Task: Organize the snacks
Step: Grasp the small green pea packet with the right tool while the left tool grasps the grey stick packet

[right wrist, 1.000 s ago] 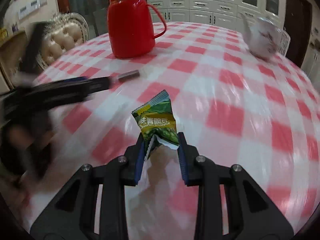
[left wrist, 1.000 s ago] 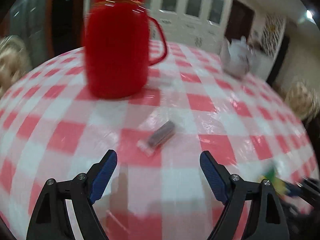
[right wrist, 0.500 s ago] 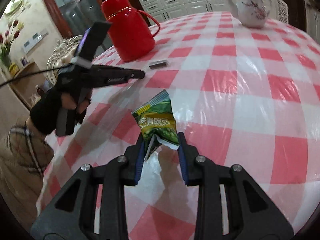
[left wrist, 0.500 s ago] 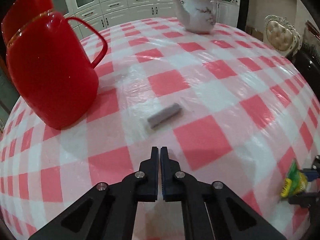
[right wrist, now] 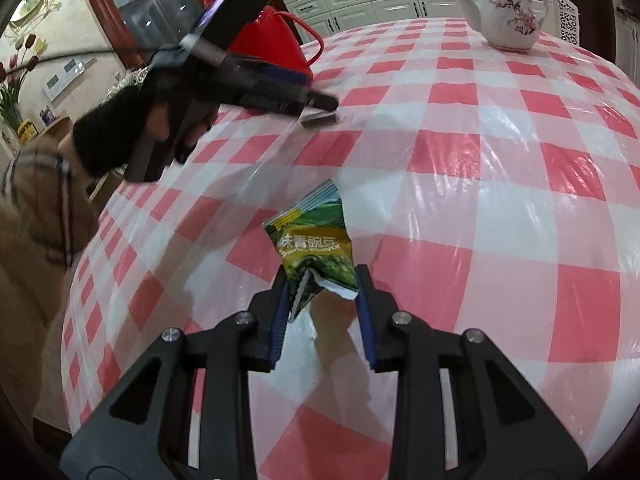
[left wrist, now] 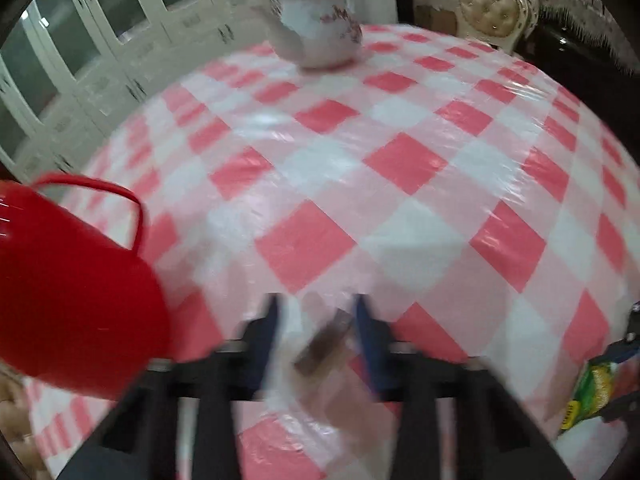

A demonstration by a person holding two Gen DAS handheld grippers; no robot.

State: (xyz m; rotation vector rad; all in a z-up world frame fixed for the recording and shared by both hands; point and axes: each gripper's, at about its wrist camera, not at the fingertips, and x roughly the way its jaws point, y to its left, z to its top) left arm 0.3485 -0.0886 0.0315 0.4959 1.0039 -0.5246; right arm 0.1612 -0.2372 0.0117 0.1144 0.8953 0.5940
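Nearest, the right gripper [right wrist: 322, 304] is clamped on a small green snack packet [right wrist: 316, 248], its blue pads pressing the crumpled, torn-looking lower end. The packet stands up out of the jaws, just above the tablecloth [right wrist: 500, 208]; it is glossy green with white characters, a striped top seal and a picture of green peas.

Further off and to the left, a hand in a black glove [right wrist: 116, 136] with a tan sleeve holds the left gripper [left wrist: 316, 320] tilted down at the cloth. Its jaws are opening, and a small brownish-grey wrapped bar [left wrist: 326, 342] sits between the blue pads; that view is too blurred to tell whether the pads touch it. From the right wrist view the same bar [right wrist: 319, 120] lies flat on the cloth right at the gripper's tips.

The table is round, under a red-and-white checked cloth with a shiny clear plastic cover. A red thermos jug [left wrist: 72, 292] with a thin loop handle stands on the left, near the bar. At the far side sits a white teapot [right wrist: 510, 16] painted with plum blossom.

Beyond are white glazed cabinets [left wrist: 100, 48], a cream tufted chair [left wrist: 488, 12] and a dark wood-framed door [right wrist: 132, 8].
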